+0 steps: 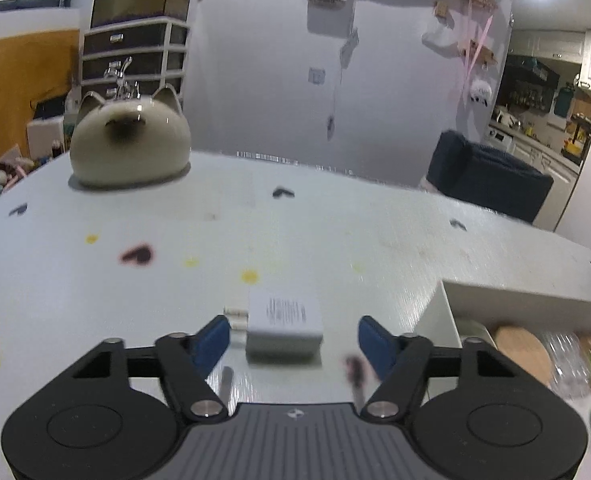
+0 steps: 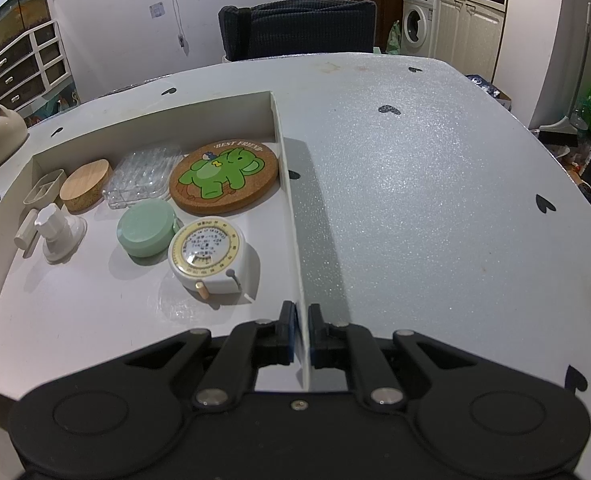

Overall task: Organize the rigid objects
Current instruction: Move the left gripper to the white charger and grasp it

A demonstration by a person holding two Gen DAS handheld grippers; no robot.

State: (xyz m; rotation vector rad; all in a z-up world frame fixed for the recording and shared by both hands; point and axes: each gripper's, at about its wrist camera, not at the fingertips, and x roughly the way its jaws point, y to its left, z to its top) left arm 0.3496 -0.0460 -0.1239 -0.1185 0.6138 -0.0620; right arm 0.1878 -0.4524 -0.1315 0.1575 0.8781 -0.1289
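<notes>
White box (image 1: pixel 283 322) sits between open left fingers (image 1: pixel 231 338); right fingers (image 2: pixel 291 330) pinch tray wall (image 2: pixel 291 208).

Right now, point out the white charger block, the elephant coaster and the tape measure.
white charger block (image 1: pixel 284 316): left wrist view, on its labelled top face.
elephant coaster (image 2: pixel 224 176): right wrist view, on the green elephant print.
tape measure (image 2: pixel 209 250): right wrist view, on its round dial.

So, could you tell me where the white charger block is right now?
In the left wrist view, the white charger block lies on the table between the open left gripper's fingers, left of the tray.
</notes>
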